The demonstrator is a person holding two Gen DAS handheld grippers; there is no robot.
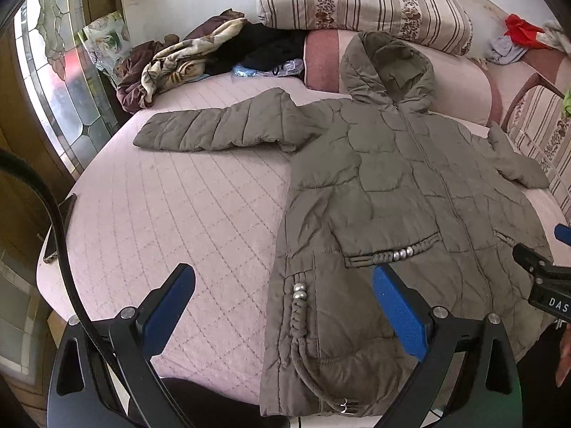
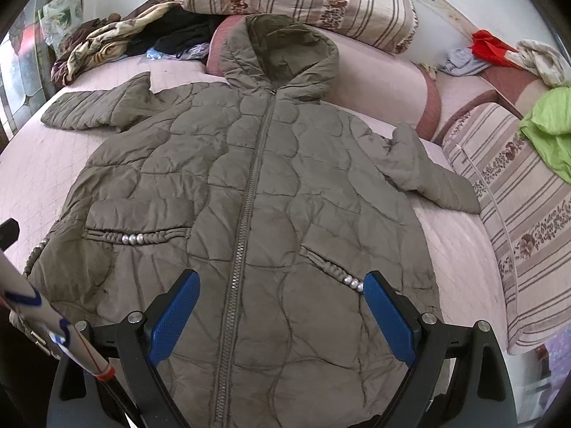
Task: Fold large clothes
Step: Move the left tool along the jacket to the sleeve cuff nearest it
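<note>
An olive quilted hooded coat lies flat, front up and zipped, on a pink quilted bed. Its left sleeve stretches out to the left, its right sleeve angles out to the right, and its hood rests against a pillow. My left gripper is open and empty above the coat's lower left hem. My right gripper is open and empty above the lower front, straddling the zip. The right gripper's tip also shows in the left wrist view.
A striped floral duvet and pink pillow lie at the bed's head. Crumpled blankets and dark clothes sit at the far left. A striped cushion, green cloth and red cloth are at the right. A glass door stands at the left.
</note>
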